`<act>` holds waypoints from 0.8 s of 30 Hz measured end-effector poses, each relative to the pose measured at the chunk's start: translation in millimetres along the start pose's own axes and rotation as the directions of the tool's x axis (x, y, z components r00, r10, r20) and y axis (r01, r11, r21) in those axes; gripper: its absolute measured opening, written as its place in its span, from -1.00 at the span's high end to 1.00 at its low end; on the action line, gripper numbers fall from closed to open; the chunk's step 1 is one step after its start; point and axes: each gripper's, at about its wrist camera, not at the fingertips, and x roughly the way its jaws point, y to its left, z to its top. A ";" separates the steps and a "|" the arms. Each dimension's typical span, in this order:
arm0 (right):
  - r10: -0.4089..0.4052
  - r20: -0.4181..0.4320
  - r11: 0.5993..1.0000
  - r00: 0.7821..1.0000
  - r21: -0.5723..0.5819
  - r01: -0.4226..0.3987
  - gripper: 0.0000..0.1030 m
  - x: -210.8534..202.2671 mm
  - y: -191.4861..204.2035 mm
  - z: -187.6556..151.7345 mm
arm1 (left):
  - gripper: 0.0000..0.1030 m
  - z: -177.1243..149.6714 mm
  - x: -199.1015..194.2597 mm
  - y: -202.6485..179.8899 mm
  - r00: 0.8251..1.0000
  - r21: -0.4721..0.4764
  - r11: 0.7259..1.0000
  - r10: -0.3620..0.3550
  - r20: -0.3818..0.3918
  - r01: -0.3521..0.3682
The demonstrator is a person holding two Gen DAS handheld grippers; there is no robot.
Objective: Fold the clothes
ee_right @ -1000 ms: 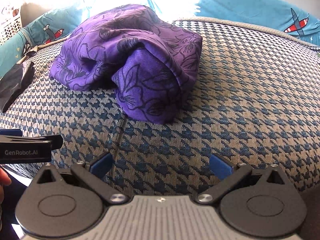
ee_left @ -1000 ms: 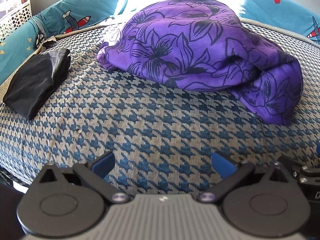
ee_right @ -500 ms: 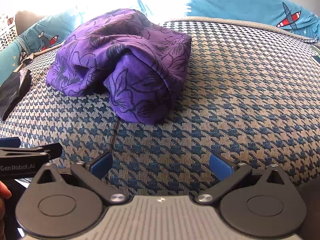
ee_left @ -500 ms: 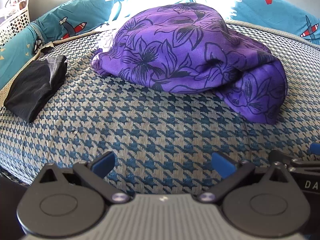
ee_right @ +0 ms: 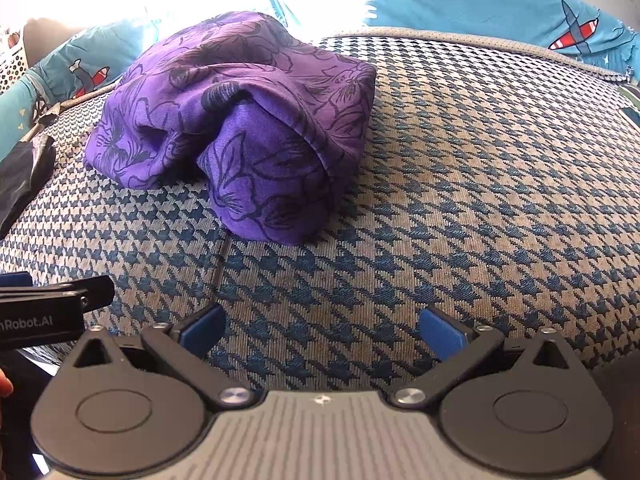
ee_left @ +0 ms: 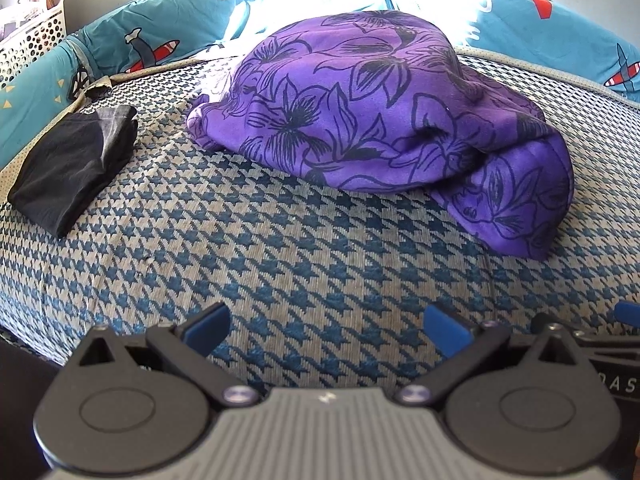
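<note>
A purple garment with black flower print [ee_left: 384, 120] lies bunched in a heap on the houndstooth cushion [ee_left: 280, 248]; it also shows in the right wrist view [ee_right: 240, 128]. A folded black garment [ee_left: 76, 164] lies at the left, seen at the left edge of the right wrist view [ee_right: 20, 176]. My left gripper [ee_left: 326, 326] is open and empty, near the cushion's front edge, well short of the purple heap. My right gripper [ee_right: 322, 326] is open and empty, also short of the heap. The left gripper's body [ee_right: 44, 312] shows at the left of the right wrist view.
Teal pillows with aeroplane prints [ee_left: 132, 44] line the back of the cushion and the right side [ee_right: 520, 12]. A white perforated basket [ee_left: 28, 40] stands at the far left. Bright light washes out the back.
Both grippers have pulled back a little from the purple heap, which now looks smaller and further off. Nothing was gripped; the clothes have not moved.
</note>
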 end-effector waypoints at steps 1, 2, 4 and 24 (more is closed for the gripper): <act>-0.001 -0.001 1.000 1.000 -0.002 0.001 -1.00 0.3 0.2 0.0 | -1.00 -0.2 0.1 0.0 1.000 0.000 1.000 0.000 0.000 0.000; -0.001 -0.002 1.000 1.000 -0.003 0.001 -1.00 0.6 0.5 -0.1 | -1.00 -0.3 0.1 0.0 1.000 0.000 1.000 0.001 0.000 -0.001; -0.001 -0.003 1.000 1.000 -0.006 0.001 -1.00 1.2 0.9 -0.3 | -1.00 -0.6 0.2 0.0 1.000 -0.001 1.000 0.002 0.000 -0.002; 0.005 -0.011 1.000 1.000 -0.021 -0.005 -1.00 2.3 1.2 -0.4 | -1.00 -1.5 -0.2 -0.7 1.000 -0.001 1.000 0.004 0.000 -0.004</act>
